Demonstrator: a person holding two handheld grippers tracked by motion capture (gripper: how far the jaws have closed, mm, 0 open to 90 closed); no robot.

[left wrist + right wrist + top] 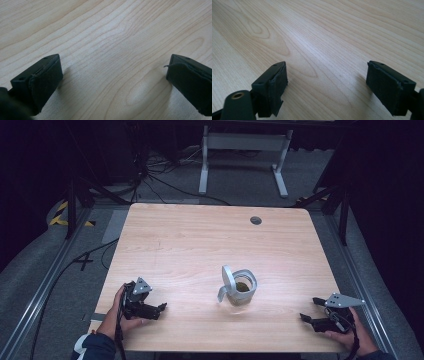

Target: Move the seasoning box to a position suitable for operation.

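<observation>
A small glass jar [240, 290] with a grey flip lid tilted open stands near the middle of the wooden table [200, 240], a little toward the front; something dark olive lies inside it. My left gripper [156, 309] rests low at the front left of the table, held by a hand, and is open. In the left gripper view its jaws stand wide apart over bare wood, with nothing between the pads [45, 82]. My right gripper [310, 309] lies at the front right edge, also open, and its pads [387, 87] frame bare wood too.
A round cable hole [255, 220] sits near the table's far right edge. Beyond the table stand a white frame [245, 150] and loose cables on grey carpet. Metal rails run along both sides of the table.
</observation>
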